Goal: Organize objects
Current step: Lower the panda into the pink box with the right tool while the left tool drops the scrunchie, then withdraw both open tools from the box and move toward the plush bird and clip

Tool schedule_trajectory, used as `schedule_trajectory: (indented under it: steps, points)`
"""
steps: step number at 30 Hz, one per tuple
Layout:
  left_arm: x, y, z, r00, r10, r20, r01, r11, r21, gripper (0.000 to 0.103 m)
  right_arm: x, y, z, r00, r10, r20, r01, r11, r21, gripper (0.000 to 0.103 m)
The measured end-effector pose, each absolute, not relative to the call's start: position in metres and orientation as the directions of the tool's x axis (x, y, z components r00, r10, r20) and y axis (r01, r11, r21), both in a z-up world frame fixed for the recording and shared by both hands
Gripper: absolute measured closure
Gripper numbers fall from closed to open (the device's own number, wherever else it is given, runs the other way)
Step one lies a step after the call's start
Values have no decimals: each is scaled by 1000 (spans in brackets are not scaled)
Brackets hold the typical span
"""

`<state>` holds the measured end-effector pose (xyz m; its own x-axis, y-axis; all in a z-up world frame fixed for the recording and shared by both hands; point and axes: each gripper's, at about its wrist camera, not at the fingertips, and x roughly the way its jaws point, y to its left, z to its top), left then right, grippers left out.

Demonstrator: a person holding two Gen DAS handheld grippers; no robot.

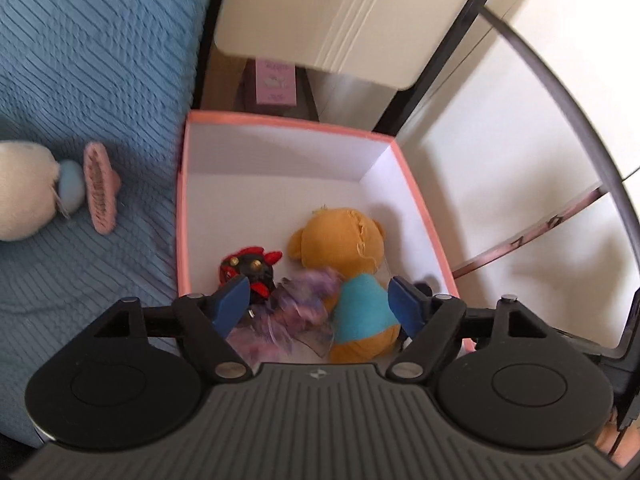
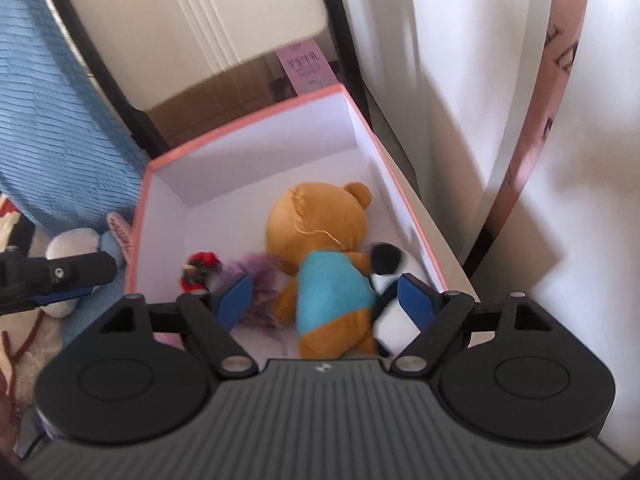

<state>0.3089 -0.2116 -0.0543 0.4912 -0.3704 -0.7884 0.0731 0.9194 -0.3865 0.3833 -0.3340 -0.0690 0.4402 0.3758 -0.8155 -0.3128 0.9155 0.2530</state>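
Inside the pink-rimmed box (image 1: 416,184), on its white floor, lies a plush bear (image 1: 352,264) of orange-brown fabric with a stitched seam across the back of its head and a teal shirt. Its long axis runs from the near wall toward the far wall, head pointing away from both cameras. Left of the bear sits a small black-and-red doll (image 1: 250,272) with gold eyes; between the two lies a purple gauzy cloth (image 1: 296,312), crumpled. At the bear's right, touching its arm, is a black-and-white plush (image 2: 386,268).

The left tool (image 1: 320,300) hangs above the box's near end, blue pads spread wide, gripping nothing. The right tool (image 2: 326,296) hangs likewise, jaws wide apart and empty.

Beside the box, a ribbed blue blanket (image 1: 100,80) carries a cream plush (image 1: 24,192) and a pink knitted piece (image 1: 100,188). Beyond the box stands a pink carton (image 2: 306,66); its print is too blurred to read.
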Motion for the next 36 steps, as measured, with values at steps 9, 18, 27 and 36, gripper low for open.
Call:
schedule_trajectory:
  steps: [9,18,27,36]
  points:
    - [268,-165,4,588,-356,-726,73,918,-391,19,341,-317,-10,495,438,-750,-361,889,280,21]
    - [209,-112,40,660,-332,-673,67,919,-389,19,285,-288,31,523,483,-703,-432,860,270,20]
    - [158,-63,45,695,-300,-653,39,923,-382,19,225,-260,41,521,513,-682,-493,833,250,20]
    - [122,-26,34,696,-289,-657,20,923,-385,19,184,-239,33,508,522,-686,-507,824,252,20]
